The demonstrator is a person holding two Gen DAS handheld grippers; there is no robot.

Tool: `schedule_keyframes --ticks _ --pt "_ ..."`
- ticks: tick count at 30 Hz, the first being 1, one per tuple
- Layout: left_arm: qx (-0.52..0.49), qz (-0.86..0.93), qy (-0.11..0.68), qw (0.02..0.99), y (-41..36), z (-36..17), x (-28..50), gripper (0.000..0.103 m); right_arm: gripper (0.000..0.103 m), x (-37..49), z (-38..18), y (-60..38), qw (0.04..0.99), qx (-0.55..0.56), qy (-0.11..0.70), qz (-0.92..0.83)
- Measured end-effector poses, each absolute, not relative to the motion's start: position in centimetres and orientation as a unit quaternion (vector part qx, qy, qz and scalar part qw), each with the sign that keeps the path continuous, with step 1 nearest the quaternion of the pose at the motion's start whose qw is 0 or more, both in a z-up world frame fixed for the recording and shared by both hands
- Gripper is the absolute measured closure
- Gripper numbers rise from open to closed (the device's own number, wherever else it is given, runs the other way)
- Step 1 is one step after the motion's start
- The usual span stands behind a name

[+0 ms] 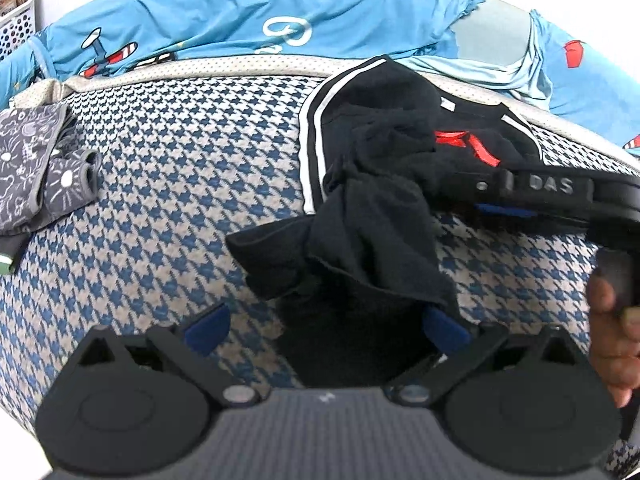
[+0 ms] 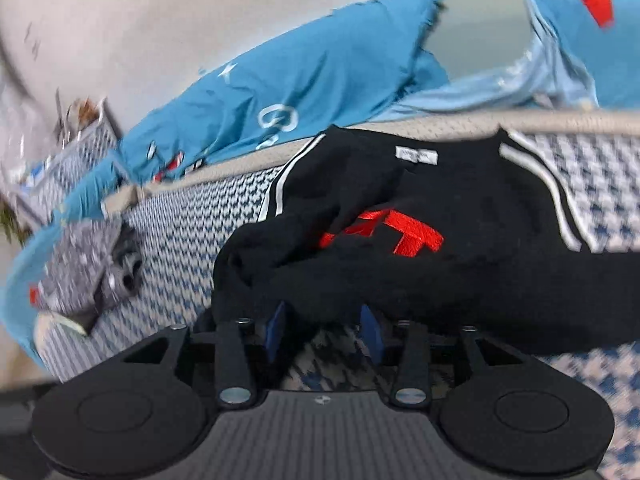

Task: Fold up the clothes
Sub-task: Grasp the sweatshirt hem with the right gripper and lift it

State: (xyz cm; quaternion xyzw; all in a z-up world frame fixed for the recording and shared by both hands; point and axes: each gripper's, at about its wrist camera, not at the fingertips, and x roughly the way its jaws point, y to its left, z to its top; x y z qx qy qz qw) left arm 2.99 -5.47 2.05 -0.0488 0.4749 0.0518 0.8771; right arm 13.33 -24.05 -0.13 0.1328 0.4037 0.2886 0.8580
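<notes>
A: Where is the black garment (image 1: 376, 184) lying?
B: Crumpled on the houndstooth mattress (image 1: 172, 184), in front of the blue bedding (image 1: 320, 4); a grey patterned garment (image 1: 32, 160) is resting well to its left.
A: The jaws?
B: The left gripper (image 1: 326, 326) is standing wide open, black cloth draping over its right pad. The right gripper (image 2: 326, 330) is parted, with the cloth's edge hanging over its tips and hiding them.
</notes>
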Motion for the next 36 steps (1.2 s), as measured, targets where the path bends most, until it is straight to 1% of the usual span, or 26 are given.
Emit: schedule_keyframes --ticks 6,10,19,23,24,25,26,28,31,33,34,36 --pt "-0.054 0.07 0.453 0.887 -4.8 2.7 3.4 0.0 0.056 14.3 -1.3 -24.2 0.828 0.197 0.462 0.248" --pt "-0.068 0.085 0.444 0.889 -3.6 2.9 3.7 0.0 0.056 13.9 -1.2 -24.4 0.837 0.185 0.463 0.225" --pt "-0.073 0.067 0.454 0.885 -3.7 2.2 4.3 0.0 0.056 14.9 -3.5 -25.6 0.799 0.319 0.464 0.213" --pt "-0.066 0.047 0.46 0.884 -4.5 1.6 4.4 0.0 0.056 15.3 -3.8 -25.1 0.801 0.343 0.446 0.206" --pt "-0.065 0.045 0.463 0.883 -4.7 1.4 4.5 0.0 0.059 15.3 -3.7 -24.8 0.805 0.34 0.44 0.207" --pt "-0.064 0.043 0.466 0.881 -4.8 1.1 4.7 0.0 0.066 15.4 -3.6 -24.6 0.81 0.337 0.434 0.207" --pt "-0.064 0.042 0.47 0.879 -4.9 0.9 4.8 0.0 0.069 15.4 -3.4 -24.4 0.814 0.333 0.427 0.209" --pt "-0.064 0.044 0.475 0.876 -4.9 0.5 4.9 0.0 0.087 15.4 -3.1 -24.1 0.822 0.326 0.415 0.213" --pt "-0.067 0.057 0.472 0.877 -4.5 0.2 4.8 0.0 0.094 15.0 -1.7 -24.0 0.846 0.299 0.387 0.213" --pt "-0.074 0.063 0.466 0.879 -4.1 0.3 4.7 0.002 0.095 14.7 -0.8 -23.9 0.86 0.281 0.368 0.213" --pt "-0.076 0.064 0.463 0.881 -3.9 0.4 4.7 0.005 0.095 14.5 -0.4 -23.9 0.868 0.271 0.359 0.213" --pt "-0.077 0.069 0.459 0.883 -3.7 0.5 4.8 0.007 0.095 14.2 0.6 -24.0 0.88 0.254 0.341 0.211"
